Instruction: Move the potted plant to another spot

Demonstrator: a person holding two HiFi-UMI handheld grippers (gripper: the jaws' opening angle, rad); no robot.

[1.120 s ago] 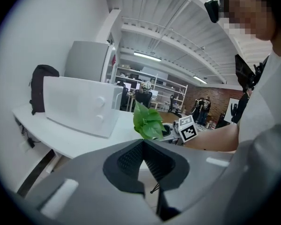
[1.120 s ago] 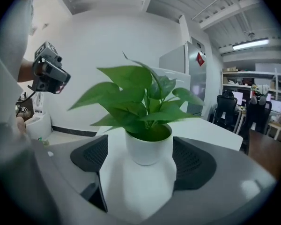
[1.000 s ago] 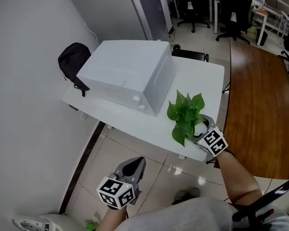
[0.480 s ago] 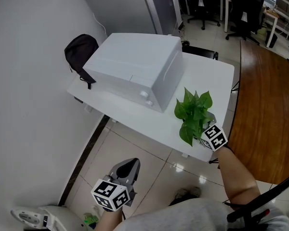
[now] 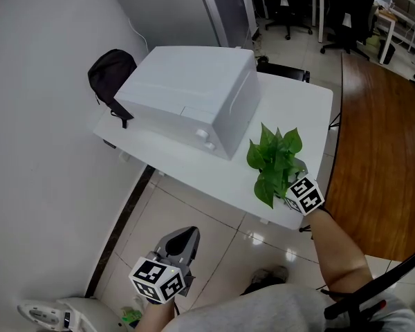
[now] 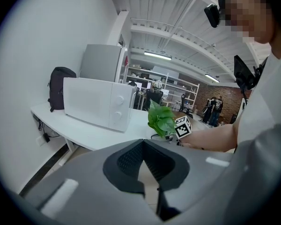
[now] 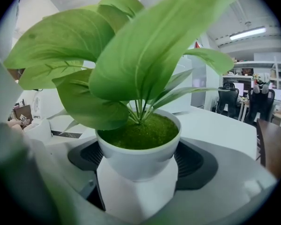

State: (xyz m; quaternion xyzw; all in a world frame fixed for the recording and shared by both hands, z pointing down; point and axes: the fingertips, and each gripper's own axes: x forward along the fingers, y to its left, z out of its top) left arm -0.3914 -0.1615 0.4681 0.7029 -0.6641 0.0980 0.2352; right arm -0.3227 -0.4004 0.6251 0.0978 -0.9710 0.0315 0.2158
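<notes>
Green potted plant stands between the right gripper's spread jaws, seemingly untouched; next, clamp and lift.

A white desk stands on tiled floor beside a wooden table.

White microwave on table, black backpack beside

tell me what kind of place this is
Most likely an office or shared workroom: black office chairs stand in the background, a long wooden table runs along one side, and a white table carries a microwave.
</notes>
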